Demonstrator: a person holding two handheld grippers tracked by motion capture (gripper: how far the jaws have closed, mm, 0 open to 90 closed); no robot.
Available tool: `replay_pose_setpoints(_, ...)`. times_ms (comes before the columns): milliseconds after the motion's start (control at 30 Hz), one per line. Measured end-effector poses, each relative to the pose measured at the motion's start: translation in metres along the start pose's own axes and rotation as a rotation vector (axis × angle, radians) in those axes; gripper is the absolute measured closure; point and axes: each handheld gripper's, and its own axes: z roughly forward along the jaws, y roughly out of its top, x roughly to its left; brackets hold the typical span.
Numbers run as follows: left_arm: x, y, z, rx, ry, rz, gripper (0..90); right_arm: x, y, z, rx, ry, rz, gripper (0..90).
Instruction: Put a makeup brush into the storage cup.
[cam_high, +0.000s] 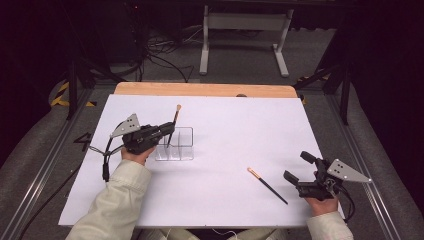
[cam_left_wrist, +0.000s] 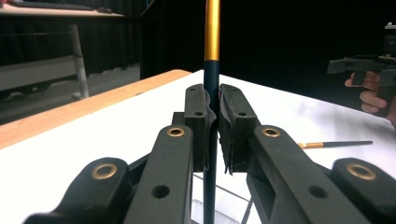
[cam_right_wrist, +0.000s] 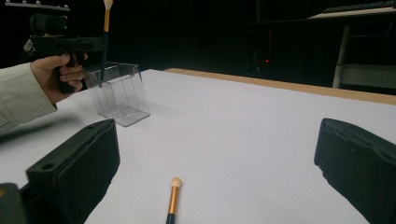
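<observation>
Left gripper (cam_high: 167, 134): left of centre in the high view, its fingers (cam_left_wrist: 198, 116) clamped on the dark handle of a makeup brush (cam_high: 173, 125).
Held brush: stands upright, pale bristle tip up, gold band above the fingers; its lower end reaches down into the clear organizer.
Clear organizer (cam_high: 182, 145): see-through box with compartments on the white bench (cam_high: 225, 125), just right of the left gripper; which compartment takes the brush I cannot tell.
Right gripper (cam_high: 296, 167): lower right of the high view, fingers (cam_right_wrist: 79, 163) wide apart with nothing between them.
Second brush (cam_high: 267, 185): lies flat and aslant on the bench, just left of the right gripper, apart from it, well away from the organizer.
</observation>
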Motion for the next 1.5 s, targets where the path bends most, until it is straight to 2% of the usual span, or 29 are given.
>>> replay_pose_setpoints(567,-0.001,-0.002,0.000,0.055,-0.003,-0.006,81.2,0.000,0.000,0.001,0.005,0.002,-0.002,0.8)
replay_pose_setpoints(733,0.000,0.000,-0.001,0.047,-0.009,-0.025,63.4,0.000,0.001,0.001,0.002,0.000,-0.004,0.8)
replay_pose_setpoints(767,0.000,0.000,-0.001,0.047,-0.009,-0.025,55.4,0.000,0.001,0.001,0.002,0.000,-0.004,0.8)
replay_pose_setpoints(800,0.001,0.001,-0.001,0.047,-0.003,-0.037,55.4,0.000,0.001,0.001,0.002,-0.001,-0.003,0.8)
replay_pose_setpoints(833,0.001,0.002,-0.002,0.046,0.002,-0.049,46.9,0.000,0.001,0.002,0.005,-0.004,-0.003,0.8)
replay_pose_setpoints(967,-0.003,0.007,-0.007,0.054,0.025,-0.063,24.9,0.001,0.004,0.001,0.022,-0.017,-0.015,2.5)
replay_pose_setpoints(1033,-0.005,0.010,-0.011,0.039,0.027,-0.070,16.7,0.001,0.006,0.002,0.054,-0.034,-0.013,3.9)
replay_pose_setpoints(1133,-0.011,0.013,-0.012,0.039,0.021,-0.063,11.6,0.001,0.007,0.005,0.112,-0.056,-0.014,5.1)
replay_pose_setpoints(1233,-0.017,0.015,-0.014,0.047,0.015,-0.048,8.7,0.005,0.012,0.008,0.160,-0.081,-0.036,5.7)
replay_pose_setpoints(1367,-0.024,0.017,-0.020,0.043,0.029,-0.028,4.7,0.009,0.017,0.011,0.193,-0.102,-0.050,6.6)
replay_pose_setpoints(1500,-0.029,0.017,-0.024,0.027,0.022,-0.031,4.6,0.010,0.019,0.014,0.206,-0.107,-0.063,6.6)
